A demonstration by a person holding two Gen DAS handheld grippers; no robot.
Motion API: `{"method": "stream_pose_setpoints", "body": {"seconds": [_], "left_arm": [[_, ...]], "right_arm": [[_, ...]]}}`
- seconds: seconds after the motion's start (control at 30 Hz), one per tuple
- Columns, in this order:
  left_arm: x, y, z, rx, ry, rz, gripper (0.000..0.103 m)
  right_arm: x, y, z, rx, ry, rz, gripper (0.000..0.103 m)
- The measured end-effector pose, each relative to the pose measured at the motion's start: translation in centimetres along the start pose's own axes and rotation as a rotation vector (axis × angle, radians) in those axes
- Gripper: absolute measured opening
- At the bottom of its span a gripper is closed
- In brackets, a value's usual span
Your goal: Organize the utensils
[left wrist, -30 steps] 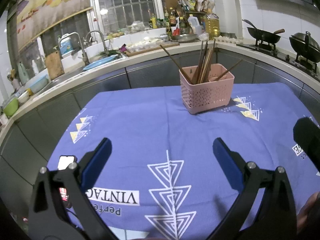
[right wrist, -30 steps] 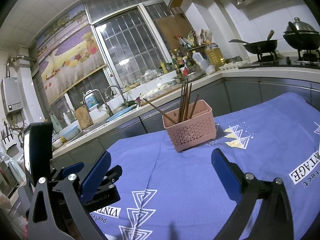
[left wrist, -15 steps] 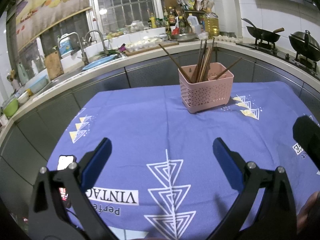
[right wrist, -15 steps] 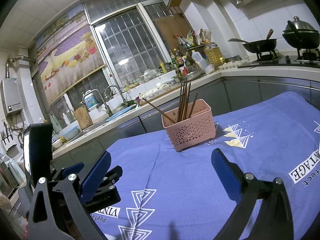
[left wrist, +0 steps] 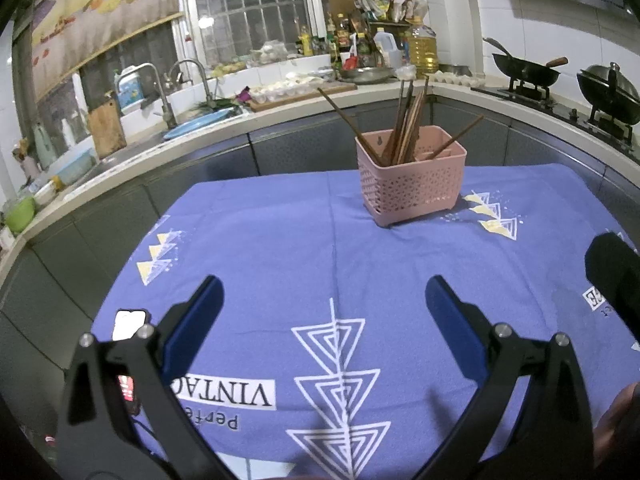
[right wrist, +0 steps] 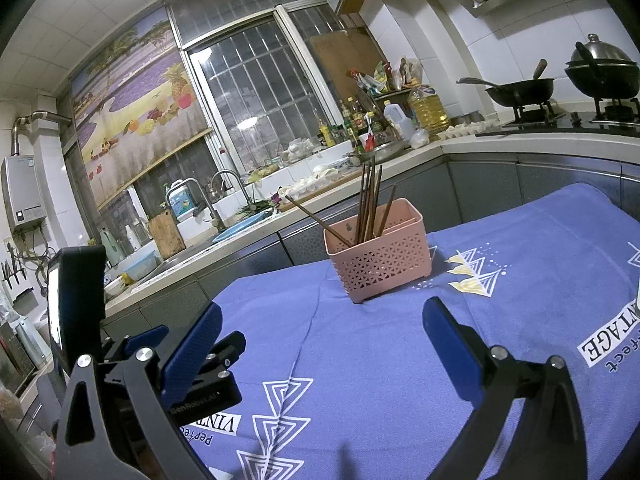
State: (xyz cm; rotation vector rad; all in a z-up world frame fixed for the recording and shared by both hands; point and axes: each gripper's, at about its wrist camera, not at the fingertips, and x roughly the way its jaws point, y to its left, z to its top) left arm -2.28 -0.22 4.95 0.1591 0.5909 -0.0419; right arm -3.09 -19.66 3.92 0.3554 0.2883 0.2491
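A pink perforated basket (left wrist: pixel 412 184) stands on the blue tablecloth (left wrist: pixel 280 248) at the far side, with several brown wooden chopsticks (left wrist: pixel 406 120) standing in it. It also shows in the right wrist view (right wrist: pixel 380 256), chopsticks (right wrist: pixel 368 204) leaning out. My left gripper (left wrist: pixel 324 304) is open and empty, held above the cloth well short of the basket. My right gripper (right wrist: pixel 320 332) is open and empty, also short of the basket. The left gripper's body (right wrist: pixel 160 360) shows at the left of the right wrist view.
A kitchen counter (left wrist: pixel 200 136) with sink, taps, bottles and a cutting board curves behind the table. Woks on a stove (left wrist: pixel 560 80) stand at the right. A phone (left wrist: pixel 128 322) lies at the cloth's left edge.
Both views have shifted only slightly; the basket sits a touch lower and closer in frame. Both grippers stay open and empty.
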Motion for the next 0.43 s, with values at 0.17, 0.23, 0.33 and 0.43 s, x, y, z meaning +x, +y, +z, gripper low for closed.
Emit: {"method": "stream_pose_setpoints", "body": {"seconds": [0.17, 0.23, 0.33, 0.43], "left_arm": [[0.04, -0.19, -0.37, -0.006, -0.011, -0.011, 0.097], [0.14, -0.43, -0.43, -0.001, -0.004, -0.004, 0.097], [0.33, -0.60, -0.36, 0.005, 0.008, -0.013, 0.097], [0.47, -0.60, -0.27, 0.004, 0.014, -0.011, 0.097]], "right_arm": [[0.03, -0.06, 0.05, 0.000, 0.000, 0.000, 0.099], [0.01, -0.01, -0.05, 0.004, 0.004, 0.005, 0.099], [-0.06, -0.12, -0.25, 0.003, 0.007, 0.004, 0.099], [-0.09, -0.29, -0.22, 0.007, 0.007, 0.004, 0.099]]}}
